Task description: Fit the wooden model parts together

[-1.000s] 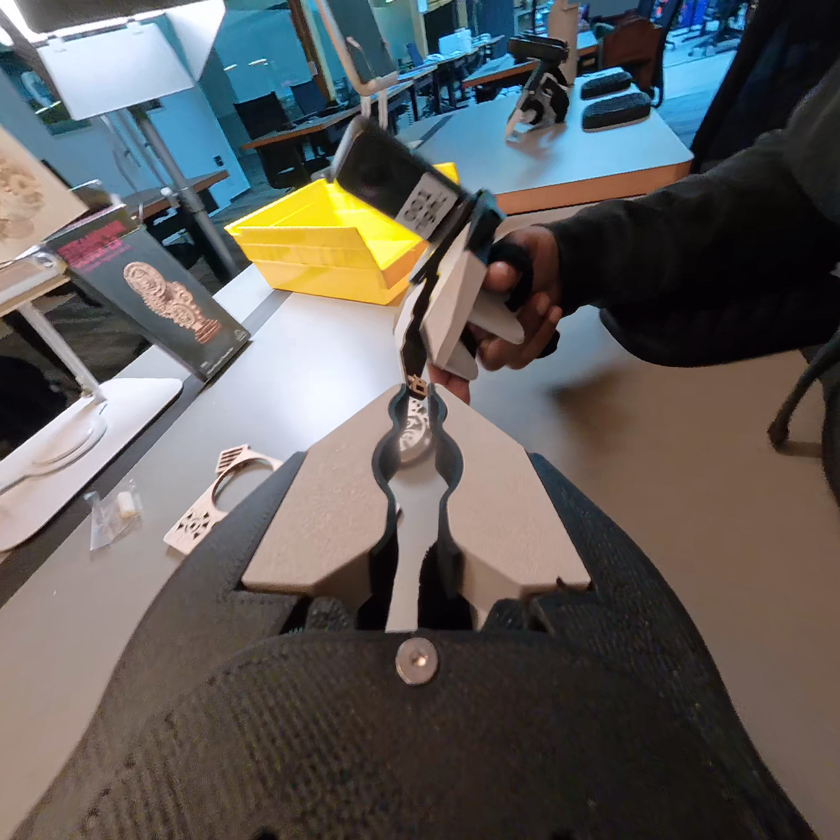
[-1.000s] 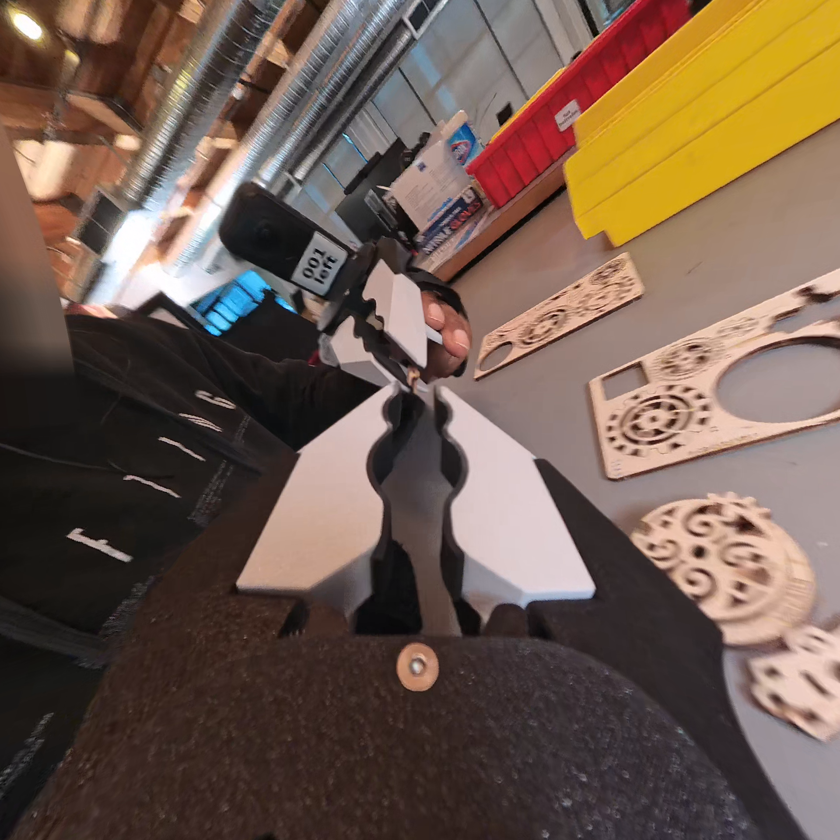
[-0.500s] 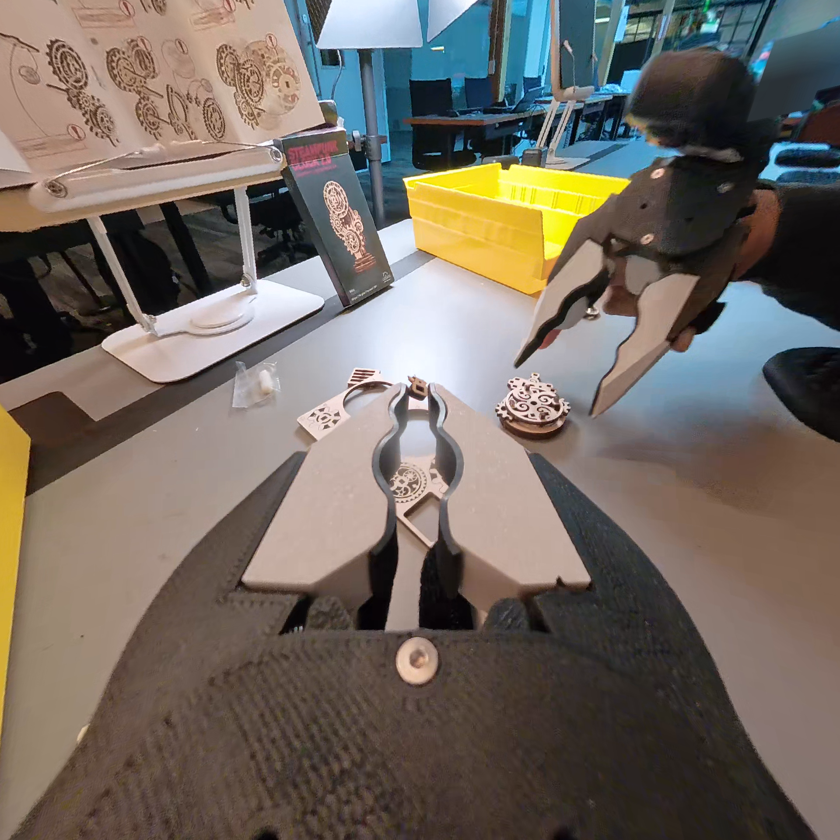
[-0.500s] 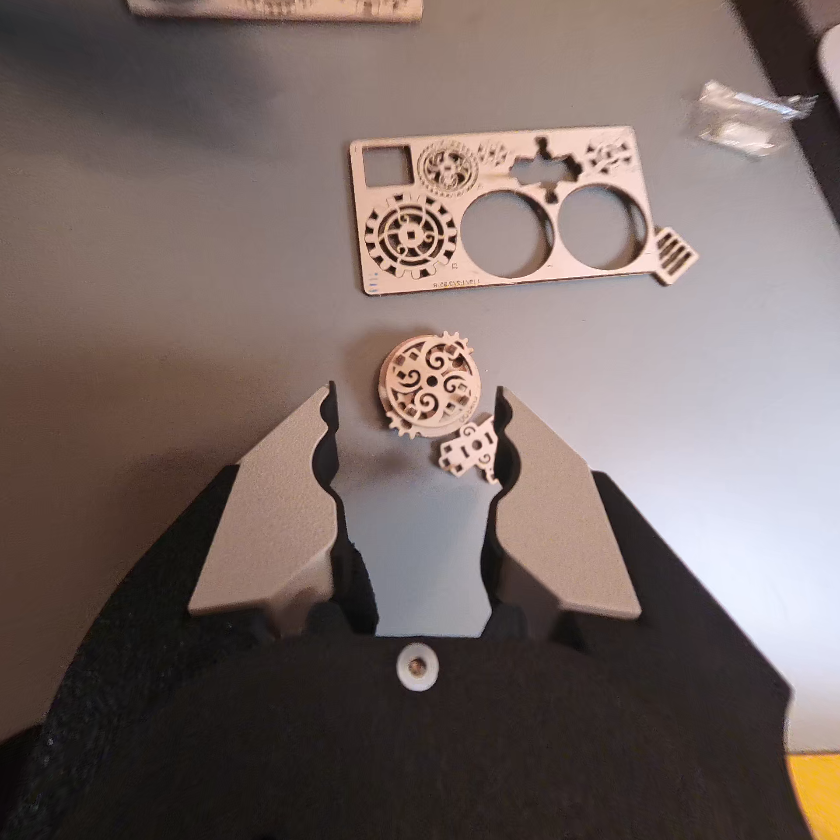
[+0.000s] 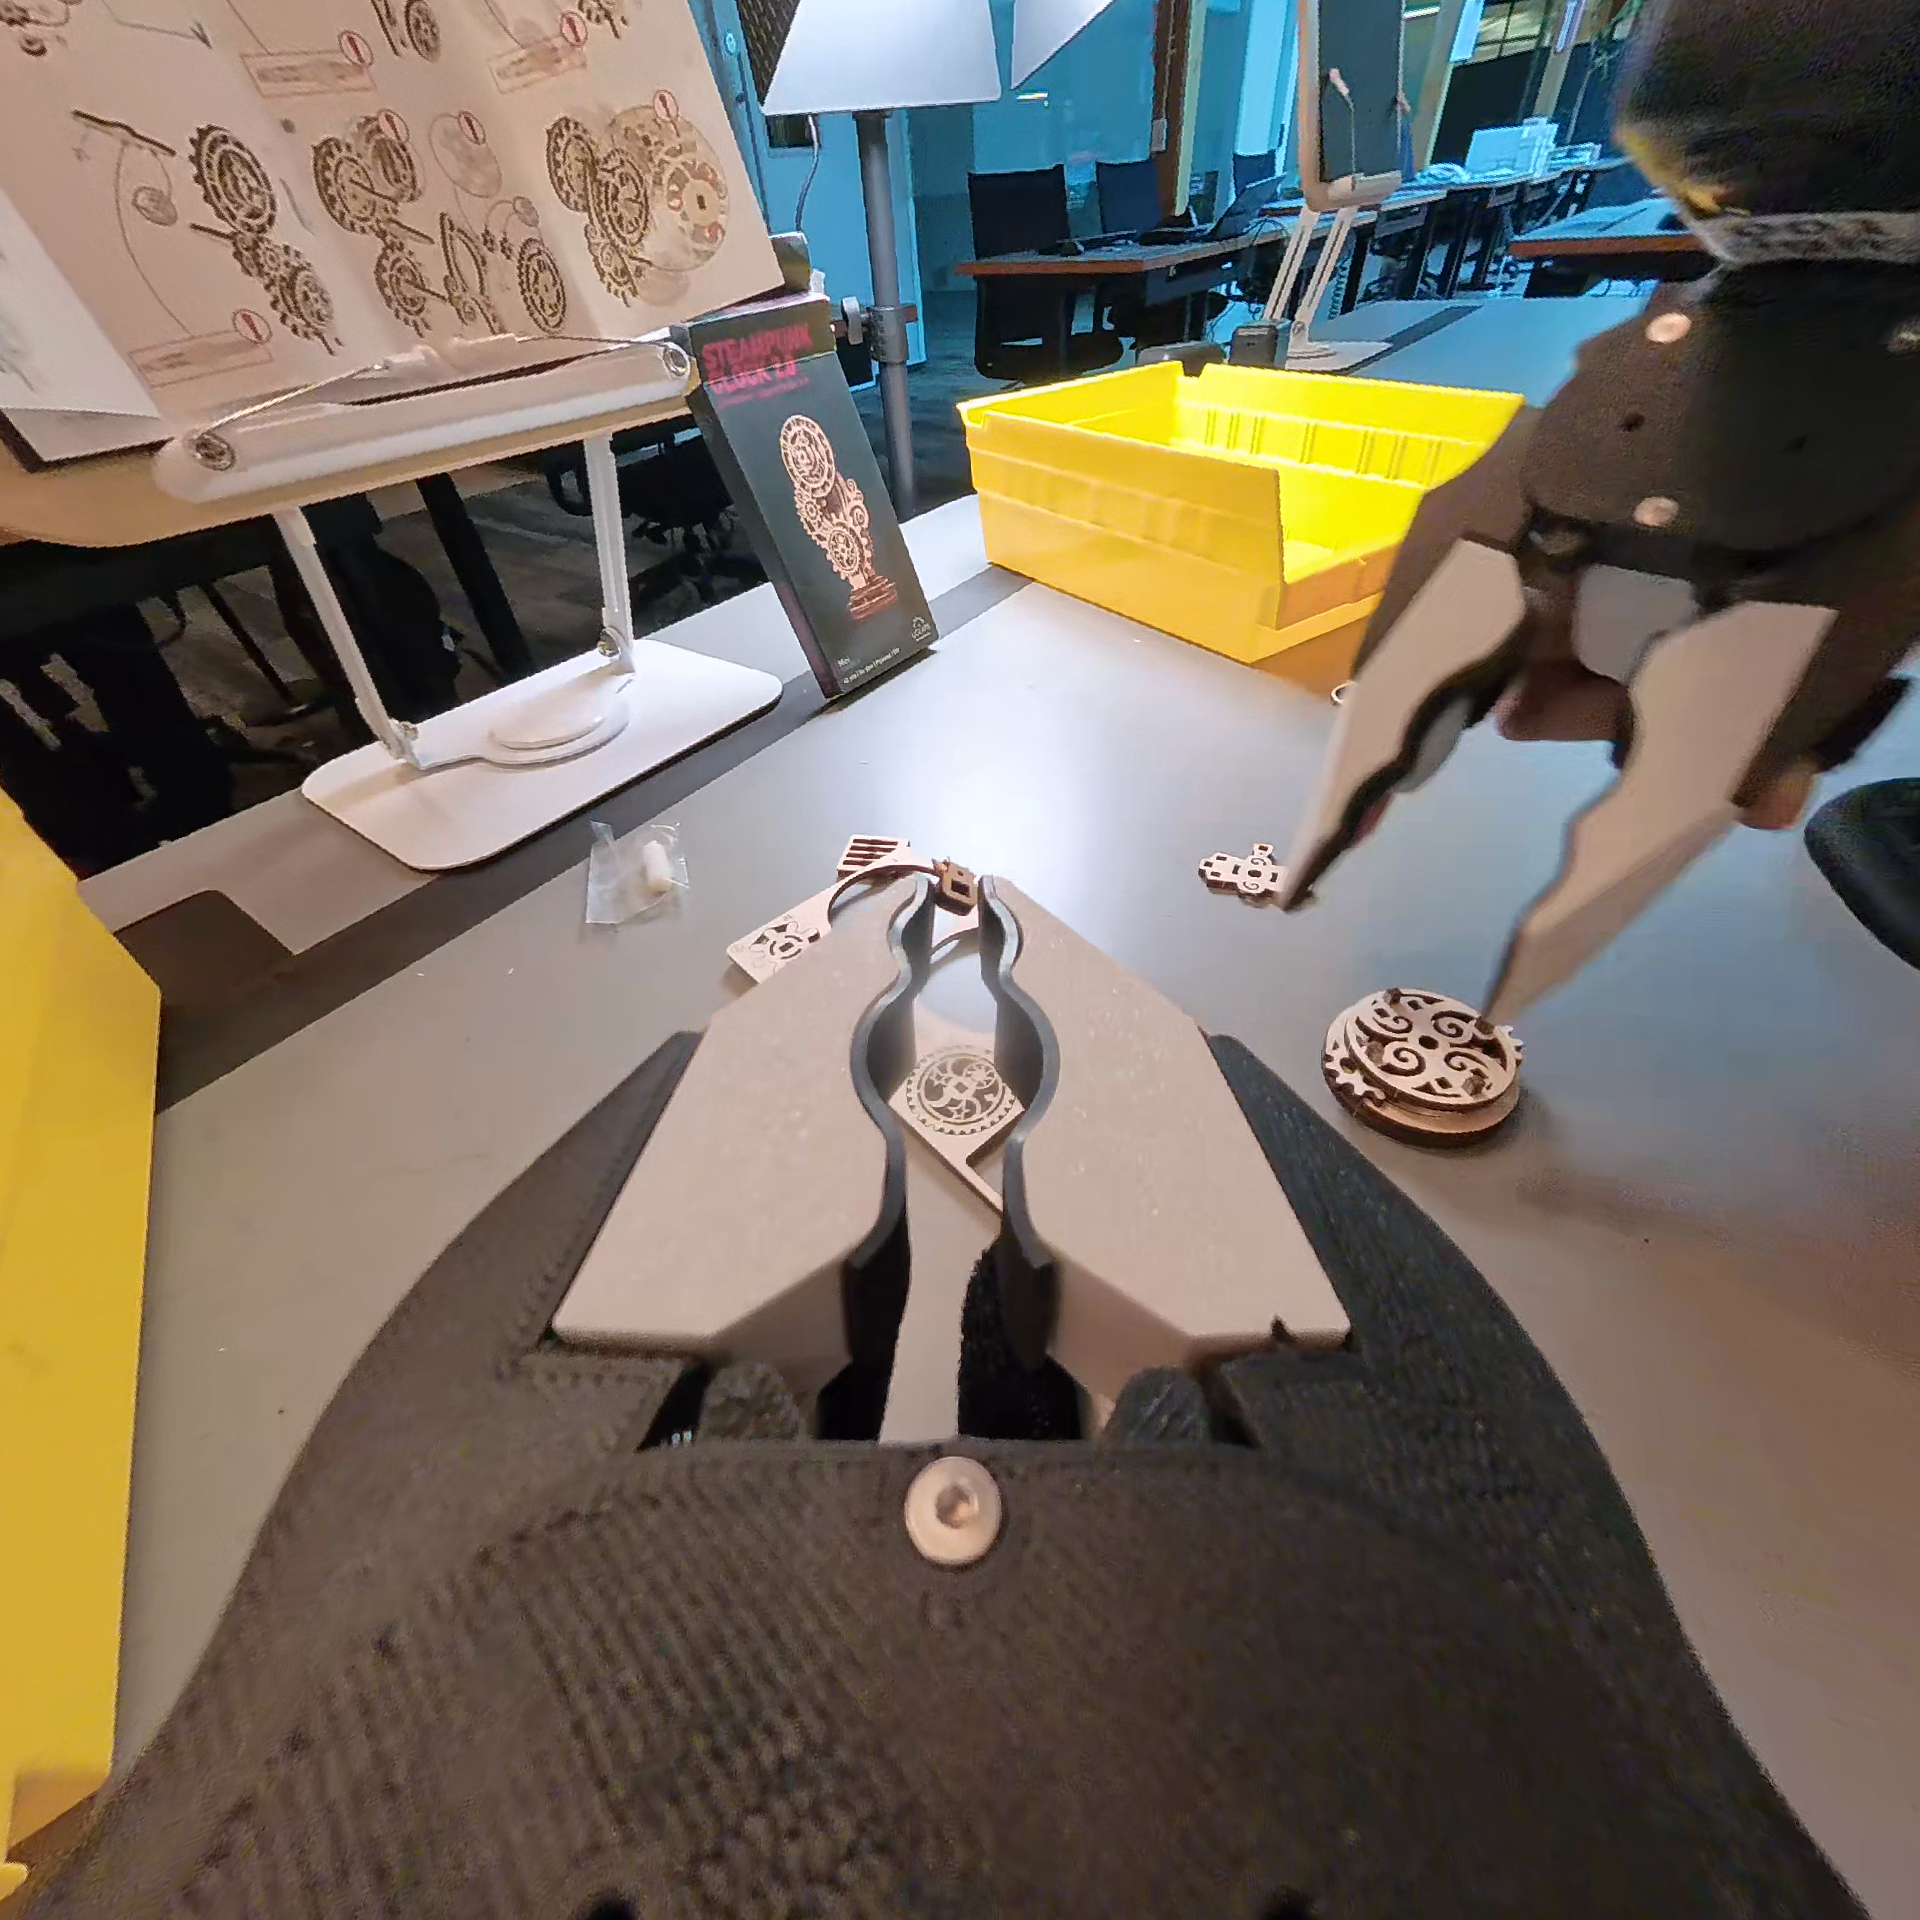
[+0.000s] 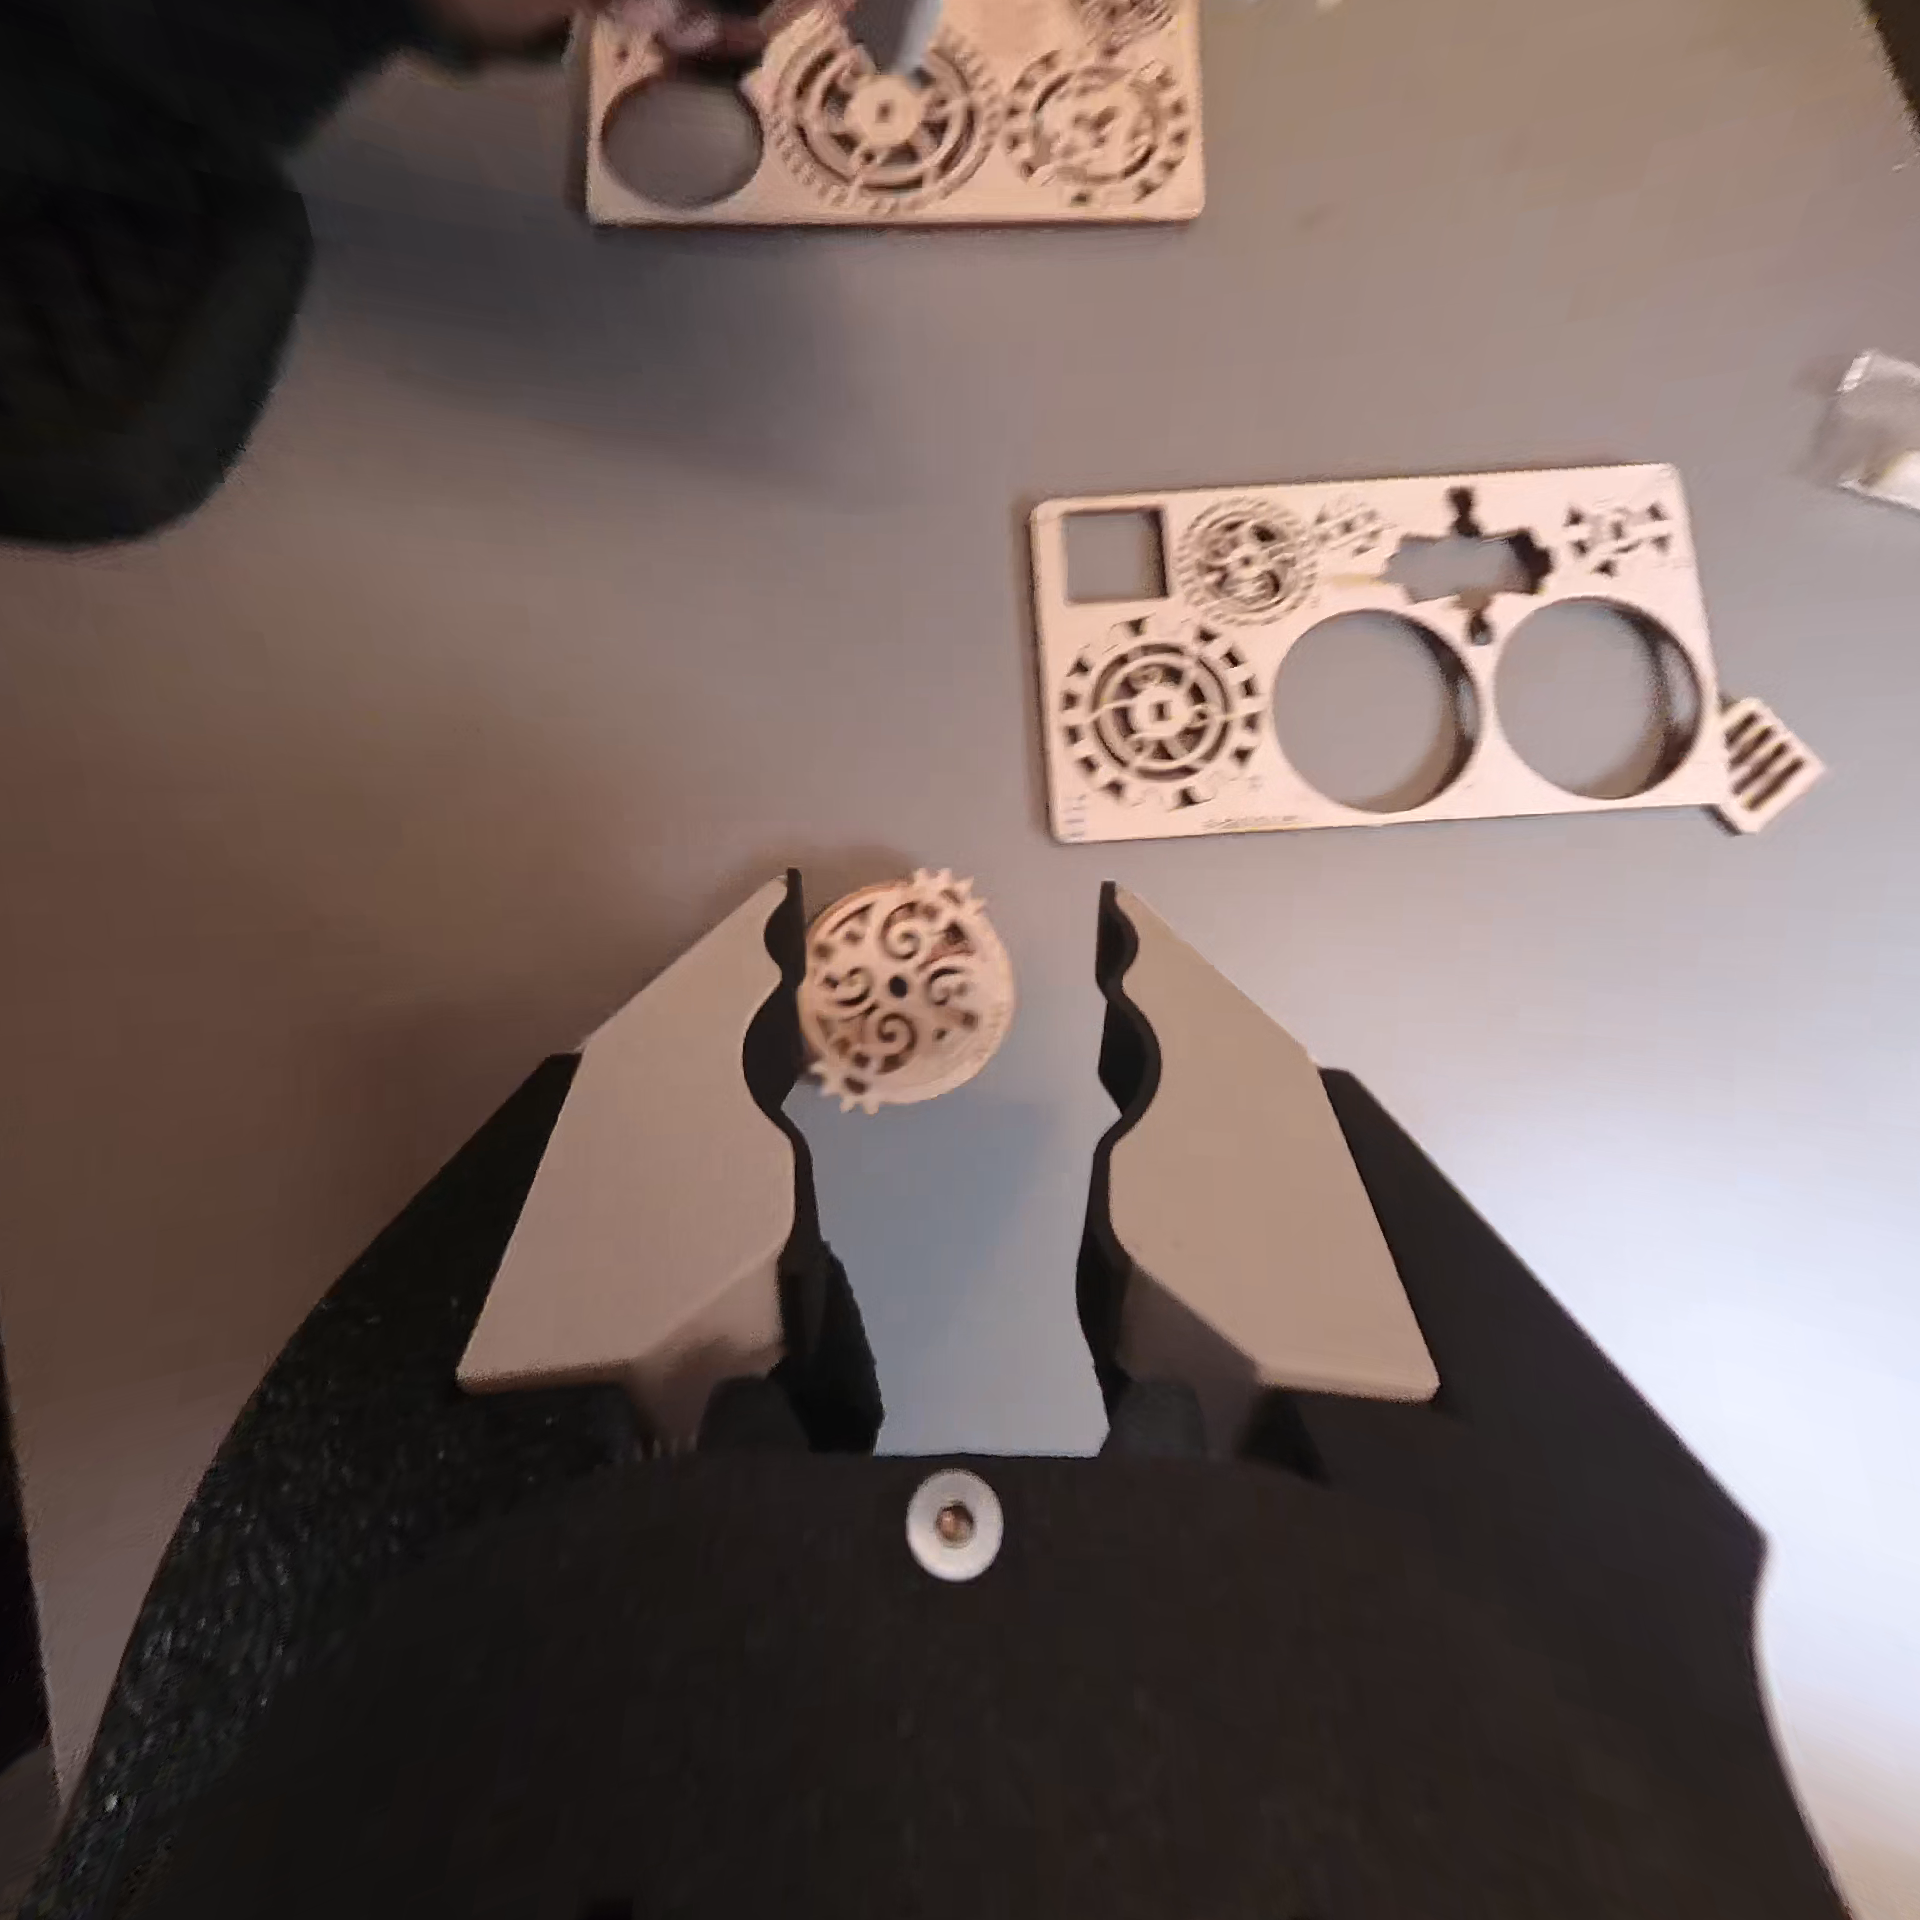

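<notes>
Hovering right gripper (image 6: 945, 894): jaws spread wide and released, pointed down at the grey table (image 6: 416, 644); nothing is clamped between them
Round gear assembly (image 6: 906, 1003): lies flat on the table inside the right gripper's gap, pressed toward the finger at 9 o'clock and well clear of the finger at 3 o'clock; in the left wrist view the same disc (image 5: 1421, 1062) sits at 3 o'clock of the left gripper, with one right fingertip just above its far rim
Left gripper (image 5: 954, 896): fingers nearly together, clenched on a small dark wooden piece (image 5: 954, 885) pinched at the very tips, at 12 o'clock of its own view
Small cross-shaped part (image 5: 1242, 873): flat on the table at 1 o'clock from the left gripper, just beside the other right fingertip
Punched parts sheet (image 6: 1361, 655): flat on the table at 1 o'clock from the right gripper, with two round holes and several gears in place; the left gripper hangs above it
Second parts sheet (image 6: 894, 135): at 12 o'clock in the right wrist view, blurred
Plastic bag (image 5: 636, 868): at 11 o'clock of the left gripper, near the white stand (image 5: 540, 748) that carries the instruction sheets (image 5: 364, 177)
Model box (image 5: 816, 509): upright, leaning, beside the stand
Yellow bin (image 5: 1226, 499): at 1 o'clock, far edge of the table
</notes>
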Tool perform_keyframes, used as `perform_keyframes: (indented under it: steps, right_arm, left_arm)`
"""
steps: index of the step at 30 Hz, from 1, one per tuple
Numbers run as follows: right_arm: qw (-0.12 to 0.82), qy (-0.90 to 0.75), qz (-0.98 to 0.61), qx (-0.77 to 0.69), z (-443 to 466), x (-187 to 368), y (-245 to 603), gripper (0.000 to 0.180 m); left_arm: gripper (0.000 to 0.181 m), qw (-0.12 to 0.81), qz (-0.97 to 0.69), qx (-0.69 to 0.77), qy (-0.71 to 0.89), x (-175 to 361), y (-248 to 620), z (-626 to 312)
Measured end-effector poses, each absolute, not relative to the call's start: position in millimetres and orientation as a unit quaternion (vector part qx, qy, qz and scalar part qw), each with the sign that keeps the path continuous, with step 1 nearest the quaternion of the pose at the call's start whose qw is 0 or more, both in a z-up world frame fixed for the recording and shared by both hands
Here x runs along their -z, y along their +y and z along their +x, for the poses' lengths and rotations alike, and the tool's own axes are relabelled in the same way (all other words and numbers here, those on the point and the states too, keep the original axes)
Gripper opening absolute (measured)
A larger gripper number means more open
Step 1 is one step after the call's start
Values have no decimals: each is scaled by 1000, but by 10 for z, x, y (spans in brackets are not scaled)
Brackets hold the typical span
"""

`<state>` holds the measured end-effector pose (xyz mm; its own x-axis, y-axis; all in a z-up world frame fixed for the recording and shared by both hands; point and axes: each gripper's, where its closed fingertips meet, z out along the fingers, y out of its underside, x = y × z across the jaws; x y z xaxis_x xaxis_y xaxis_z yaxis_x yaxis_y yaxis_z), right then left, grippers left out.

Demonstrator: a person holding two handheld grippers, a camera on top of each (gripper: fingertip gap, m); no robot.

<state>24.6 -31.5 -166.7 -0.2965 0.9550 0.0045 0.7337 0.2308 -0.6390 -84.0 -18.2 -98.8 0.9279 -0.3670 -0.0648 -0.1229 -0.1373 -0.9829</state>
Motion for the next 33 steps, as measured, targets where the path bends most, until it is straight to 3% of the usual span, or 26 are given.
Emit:
perform_keyframes:
  steps: [7, 22, 27, 32, 33]
  right_arm:
    - [158, -731, -625, -225, -159, 2029, 439, 51]
    - [127, -800, -544, -220, -1156, 2080, -8, 32]
    - [136, -798, -557, -186, -1018, 1969, 213, 43]
    - [110, -769, -612, -150, -775, 2086, 553, 41]
    - [114, -761, -617, -163, -805, 2078, 581, 33]
  left_arm:
    - [6, 636, -748, 94, 162, 986, -196, -848]
    - [6, 635, -748, 104, 165, 1017, -194, -862]
    - [6, 639, -745, 105, 162, 991, -198, -883]
    - [6, 635, -747, 106, 167, 1015, -186, -848]
    - [6, 633, -748, 106, 169, 1023, -187, -838]
